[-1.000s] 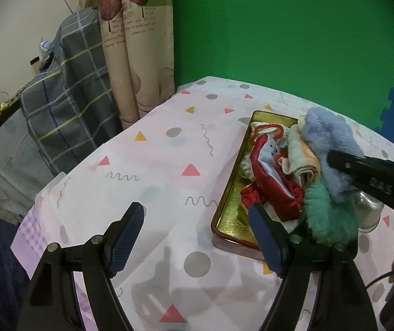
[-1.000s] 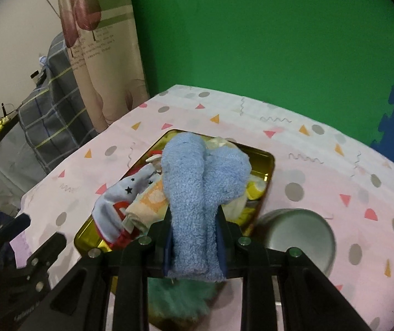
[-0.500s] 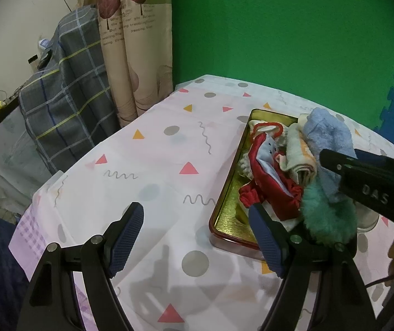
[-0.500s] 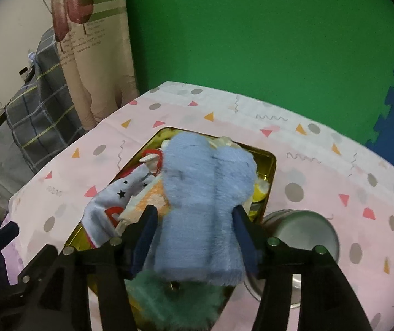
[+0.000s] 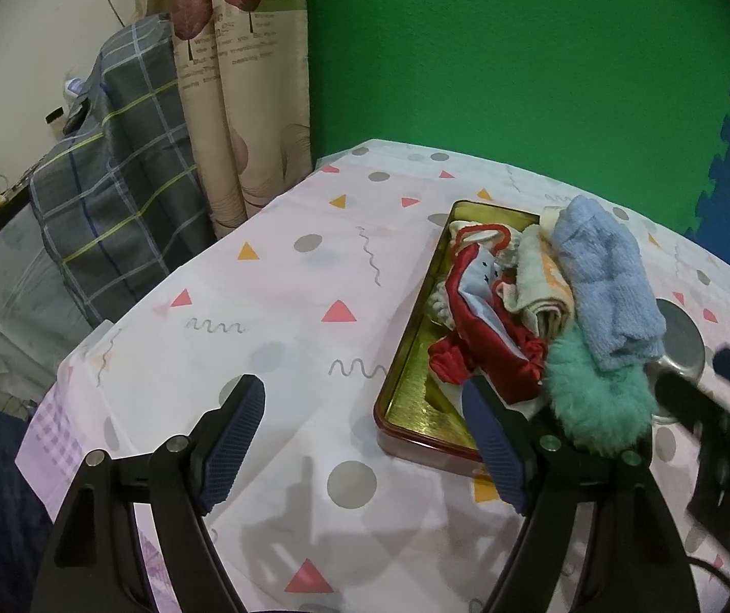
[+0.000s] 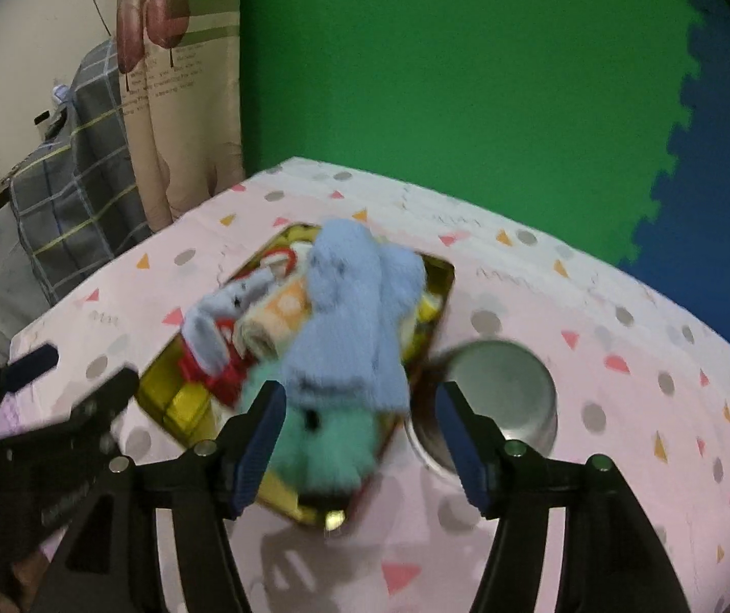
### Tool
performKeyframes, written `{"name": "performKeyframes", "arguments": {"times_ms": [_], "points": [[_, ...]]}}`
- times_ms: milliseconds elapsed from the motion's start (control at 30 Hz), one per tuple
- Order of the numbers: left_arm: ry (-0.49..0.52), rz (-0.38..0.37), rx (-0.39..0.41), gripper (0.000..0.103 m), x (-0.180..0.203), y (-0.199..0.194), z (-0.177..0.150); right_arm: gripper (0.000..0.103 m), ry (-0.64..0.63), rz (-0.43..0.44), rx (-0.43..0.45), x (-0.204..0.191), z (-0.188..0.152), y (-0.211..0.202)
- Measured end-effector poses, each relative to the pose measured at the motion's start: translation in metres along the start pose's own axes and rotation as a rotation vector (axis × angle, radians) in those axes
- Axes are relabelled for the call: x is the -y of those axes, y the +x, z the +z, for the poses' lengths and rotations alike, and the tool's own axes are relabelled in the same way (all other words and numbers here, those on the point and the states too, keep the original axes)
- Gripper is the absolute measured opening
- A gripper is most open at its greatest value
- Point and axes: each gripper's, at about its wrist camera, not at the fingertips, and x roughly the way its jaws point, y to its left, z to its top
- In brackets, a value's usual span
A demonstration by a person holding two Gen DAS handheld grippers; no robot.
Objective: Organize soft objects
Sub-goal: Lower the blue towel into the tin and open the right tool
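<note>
A gold tin tray (image 5: pixel 411 398) (image 6: pixel 171 398) on the table holds a pile of soft things. A fluffy light blue sock (image 5: pixel 605 281) (image 6: pixel 360 306) lies on top, free of any gripper. Under it are a teal furry toy (image 5: pixel 594 398) (image 6: pixel 329 444), a rolled cream and orange cloth (image 5: pixel 538 281) (image 6: pixel 273 316) and a red and blue sock (image 5: pixel 477 337) (image 6: pixel 212 337). My right gripper (image 6: pixel 360 439) is open and empty, just in front of the pile. My left gripper (image 5: pixel 360 439) is open and empty, over the tablecloth left of the tray.
A steel bowl (image 6: pixel 497 398) (image 5: pixel 681 337) stands right of the tray. The pink patterned tablecloth (image 5: pixel 263 306) covers the table. A grey plaid cloth (image 5: pixel 110 194) and a curtain (image 5: pixel 242 102) hang at the left. A green wall (image 6: pixel 467 76) is behind.
My right gripper opened and let go of the blue sock, which now rests on the pile. The right gripper drew back and up. The left gripper stayed open, nearly still.
</note>
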Motion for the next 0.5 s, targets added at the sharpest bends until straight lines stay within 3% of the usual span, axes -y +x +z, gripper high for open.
{"name": "performKeyframes", "arguments": {"times_ms": [200,500], "points": [[0.011,-0.009,0.004,0.078,0.004,-0.003,-0.001,0.063,0.021,0.001,-0.030,-0.005,-0.024,-0.005],[0.013,-0.013,0.001,0.078,0.005,-0.003,-0.001,0.063,-0.001,0.007,-0.042,-0.013,-0.029,-0.007]]}}
